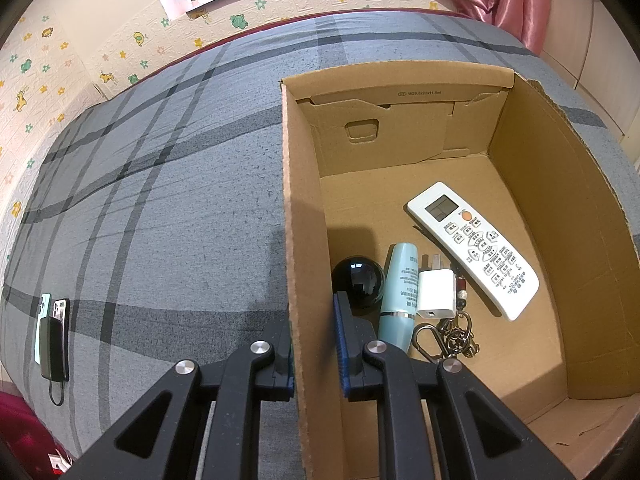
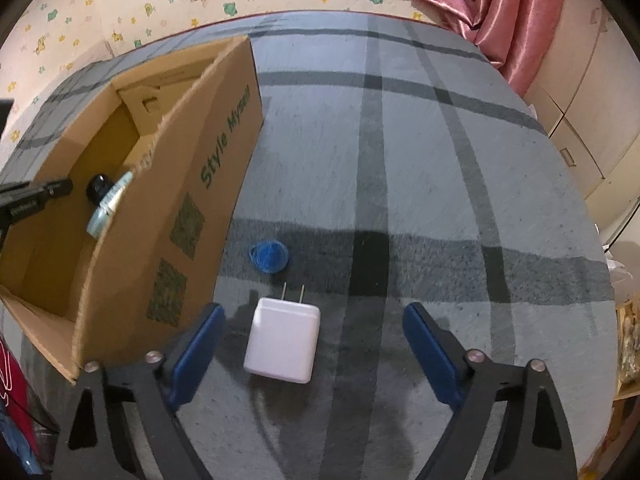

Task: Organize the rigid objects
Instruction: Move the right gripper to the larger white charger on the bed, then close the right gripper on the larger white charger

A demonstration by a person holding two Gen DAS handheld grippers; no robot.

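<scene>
Left wrist view: the left claw (image 1: 314, 344) is clenched on the near wall of one cardboard box (image 1: 304, 208), one finger outside the wall, one inside. The box sits on a bed (image 1: 168, 184) under a grey plaid cover. Ahead of the inner finger lie five things on the box floor: one black ball (image 1: 358, 282) just past the fingertip, one pale blue tube (image 1: 400, 292) touching it on the right, one white charger (image 1: 436, 294) beside the tube, one white remote (image 1: 474, 250) further right and angled away, and one key bunch (image 1: 450, 336) partly tucked under the charger. The tube's lower end is cut off behind the claw arm. To the far left of the claw, near the bed's edge, lie two phones (image 1: 54, 320) with a dark power bank on top; their details are hard to make out.

Right wrist view: the right claw (image 2: 314, 340) is released, its fingers spread wide with a second white plug (image 2: 284, 340) lying flat on the bed between them, closer to the left finger and touched by neither. Its two prongs point away from the claw. Just beyond the prongs lies one small blue cap (image 2: 269, 256), slightly blurred. The box stands to the left of the claw; over its wall only the ball and tube show, the rest being hidden.
</scene>
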